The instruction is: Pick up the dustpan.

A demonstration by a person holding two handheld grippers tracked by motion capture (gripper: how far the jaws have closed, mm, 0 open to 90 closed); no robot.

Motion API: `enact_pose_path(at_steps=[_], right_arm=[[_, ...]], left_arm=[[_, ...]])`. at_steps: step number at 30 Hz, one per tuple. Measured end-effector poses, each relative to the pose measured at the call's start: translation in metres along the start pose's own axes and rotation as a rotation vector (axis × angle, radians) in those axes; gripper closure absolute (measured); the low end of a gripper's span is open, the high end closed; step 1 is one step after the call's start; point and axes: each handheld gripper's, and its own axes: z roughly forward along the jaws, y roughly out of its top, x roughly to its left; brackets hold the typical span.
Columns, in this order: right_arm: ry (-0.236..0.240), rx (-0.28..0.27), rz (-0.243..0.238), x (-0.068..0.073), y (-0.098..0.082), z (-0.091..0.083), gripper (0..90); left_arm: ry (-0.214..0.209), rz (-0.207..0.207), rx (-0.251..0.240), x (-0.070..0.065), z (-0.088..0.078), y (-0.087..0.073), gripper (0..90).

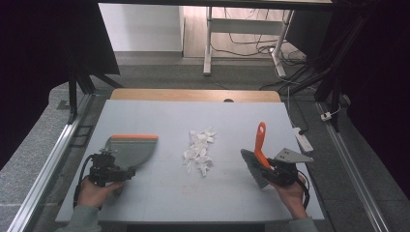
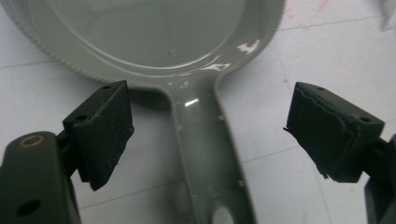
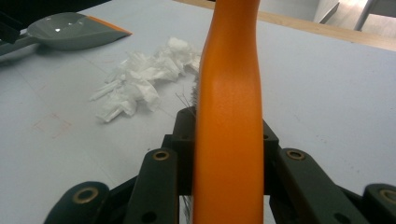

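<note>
A white power strip (image 1: 303, 139) lies on the dark floor (image 1: 159, 76) just off the table's right edge. Beyond the table's far edge stands a white desk frame (image 1: 209, 43) with loose black cables (image 1: 251, 48) trailing under it, and a black stand (image 1: 73, 92) rises near the far left corner.

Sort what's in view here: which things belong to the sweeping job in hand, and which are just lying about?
In the job:
- dustpan, its handle between the open left gripper
- brush, clamped in the right gripper
- pile of white paper scraps mid-table

Lying about:
- white power strip at the table's right edge
- cables on the floor beyond
</note>
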Motion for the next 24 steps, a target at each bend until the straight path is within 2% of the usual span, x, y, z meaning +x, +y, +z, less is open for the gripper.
enact_pose_path(at_steps=[6, 12, 24], right_arm=[[0.001, 0.009, -0.001, -0.001, -0.001, 0.001, 70.4], [-0.003, 0.003, -0.003, 0.0, 0.0, 0.0, 70.3], [-0.008, 0.007, -0.006, 0.001, -0.001, 0.0, 70.3]], left_arm=[[0.005, -0.01, 0.03, 0.001, 0.007, -0.001, 17.4], [0.002, -0.012, 0.038, 0.001, 0.011, -0.001, 19.1], [0.005, -0.047, 0.051, 0.002, 0.02, 0.0, 30.0]])
